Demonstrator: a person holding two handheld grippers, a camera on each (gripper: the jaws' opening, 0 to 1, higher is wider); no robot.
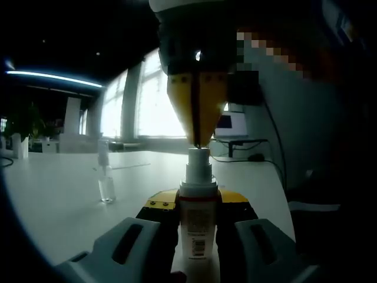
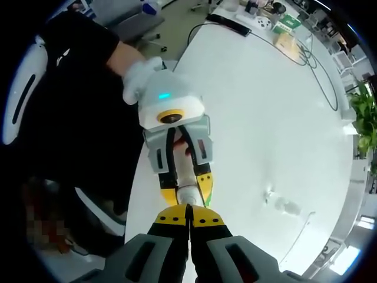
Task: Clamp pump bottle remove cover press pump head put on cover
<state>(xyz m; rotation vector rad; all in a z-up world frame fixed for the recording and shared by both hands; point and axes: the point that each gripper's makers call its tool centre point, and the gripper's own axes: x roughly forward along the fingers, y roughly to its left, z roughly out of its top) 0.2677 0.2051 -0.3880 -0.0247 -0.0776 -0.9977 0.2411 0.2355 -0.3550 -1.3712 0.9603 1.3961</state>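
Note:
A white pump bottle (image 1: 197,227) stands upright between the yellow-tipped jaws of my left gripper (image 1: 197,203), which is shut on its body. My right gripper (image 1: 198,140) comes down from above with its yellow fingertips shut together, their tip resting on the pump head (image 1: 198,156). In the right gripper view, my right gripper (image 2: 188,216) points straight down at the bottle top (image 2: 187,194), which my left gripper (image 2: 187,187) holds. The clear cover (image 1: 106,183) stands alone on the white table (image 1: 53,194), left of the bottle; it shows again as the clear cover (image 2: 281,204).
A person in black with a white glove (image 2: 141,76) holds the left gripper at the table edge (image 2: 147,171). A monitor (image 1: 232,125) and cables (image 2: 306,50) sit at the far end. A plant (image 2: 365,118) stands beside the table.

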